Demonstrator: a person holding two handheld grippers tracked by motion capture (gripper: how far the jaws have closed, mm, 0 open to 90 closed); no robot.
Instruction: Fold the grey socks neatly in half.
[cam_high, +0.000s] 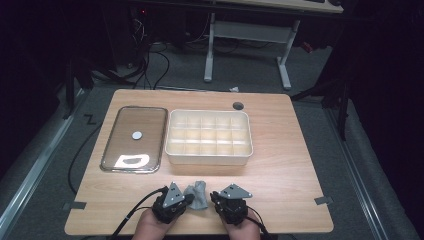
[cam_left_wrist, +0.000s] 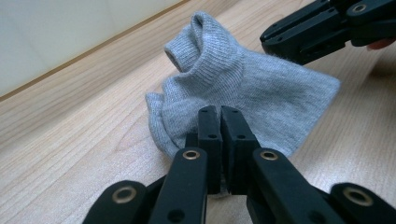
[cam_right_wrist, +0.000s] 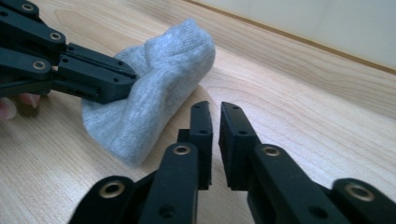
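— How many socks on the desk (cam_high: 280, 165)?

— One grey sock (cam_high: 198, 194), crumpled, near the front edge.

— And tongs?

— Two: the left tongs (cam_high: 187, 199) and the right tongs (cam_high: 214, 198), one on either side of the sock. Two hands carry them.

— Boxes?

— One white divided box (cam_high: 209, 159), in the middle of the desk. Its compartments run in three rows from near to far; I count five across, so fifteen, though the glare makes the near row hard to read.

— Anything else?

— One glass lid (cam_high: 131, 125) to the left of the box, with one round knob (cam_high: 137, 135) at its centre. One dark round cap (cam_high: 238, 105) at the far edge of the desk.
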